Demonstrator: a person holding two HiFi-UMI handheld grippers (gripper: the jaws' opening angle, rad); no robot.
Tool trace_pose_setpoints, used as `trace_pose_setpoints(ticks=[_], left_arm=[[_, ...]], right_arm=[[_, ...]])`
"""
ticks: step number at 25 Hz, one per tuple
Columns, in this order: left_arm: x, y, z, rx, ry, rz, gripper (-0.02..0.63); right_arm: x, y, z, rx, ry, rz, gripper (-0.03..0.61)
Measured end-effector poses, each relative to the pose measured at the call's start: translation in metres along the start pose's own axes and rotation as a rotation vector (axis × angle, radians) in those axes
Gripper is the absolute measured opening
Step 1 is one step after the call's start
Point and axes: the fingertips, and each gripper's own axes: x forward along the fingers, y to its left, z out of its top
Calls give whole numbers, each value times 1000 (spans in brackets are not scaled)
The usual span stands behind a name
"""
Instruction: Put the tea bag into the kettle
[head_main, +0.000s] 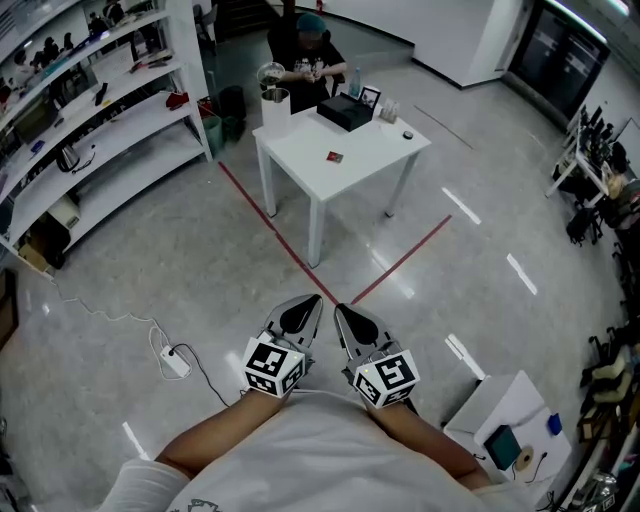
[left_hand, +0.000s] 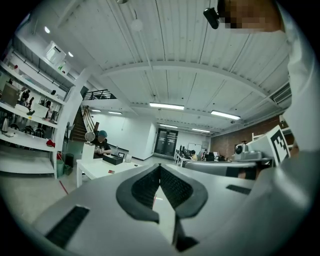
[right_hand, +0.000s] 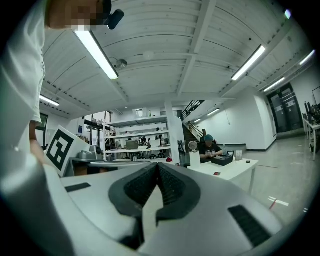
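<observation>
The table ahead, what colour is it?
The table is white, best seen in the head view.

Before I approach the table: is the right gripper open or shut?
Shut. The right gripper has its fingers touching at the tips, nothing between them.

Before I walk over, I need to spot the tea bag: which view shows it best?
Head view: from above, the tea bag lies plainly in the middle of the table. Both gripper views show it nearly edge-on, as a tiny red speck.
</observation>
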Motion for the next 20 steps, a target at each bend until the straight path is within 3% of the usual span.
trace_pose_setpoints(ticks=[11, 20], left_arm=[[40, 105, 20, -13, 32, -67, 11], [47, 159, 33, -21, 38, -114, 11]], right_arm=[[115, -15, 8, 27, 2, -34, 9], [178, -11, 14, 37, 10, -48, 9]])
